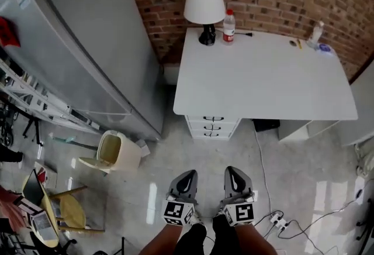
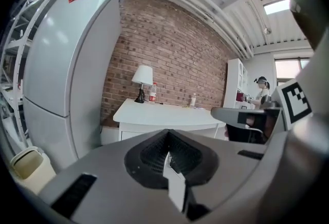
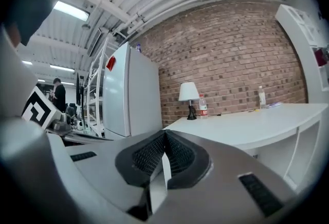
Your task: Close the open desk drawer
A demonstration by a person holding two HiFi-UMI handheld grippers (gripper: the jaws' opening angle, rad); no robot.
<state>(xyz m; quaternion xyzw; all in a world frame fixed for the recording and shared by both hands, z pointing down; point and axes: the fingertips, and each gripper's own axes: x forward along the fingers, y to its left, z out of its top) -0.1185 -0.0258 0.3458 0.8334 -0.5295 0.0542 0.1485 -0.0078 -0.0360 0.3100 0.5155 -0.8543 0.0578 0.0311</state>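
Desk drawer (image 1: 213, 126): sits in a stack of 3 fronts w/ dark handles under the left end of the white desk (image 1: 263, 78), far from the person. From above, all 3 fronts look about flush; none is clearly pulled out, but the angle is steep, so a small gap can't be ruled out.

Left to right:
- Fridge (image 1: 76, 43) at far left, cream bin (image 1: 114, 151) near its foot.
- Left gripper (image 1: 186, 178) is near the person, low in the head view. Its fingers are pressed together w/ nothing btw them.
- Lamp (image 1: 204, 5) and bottle (image 1: 229, 26) stand on the desk's far left corner, above the drawers.
- Right gripper (image 1: 235, 174) is just beside the left one. Its fingers are also pressed together and empty.
- Cables and a power strip (image 1: 277, 221) lie on the floor at right.

Step, as a judgement: both grippers are well apart from the drawer fronts, aimed roughly at the desk, w/ no contact. This fits standing off ahead of a push on a barely open drawer. It fits equally a drawer already shut w/ the person standing clear. The pics don't settle which.
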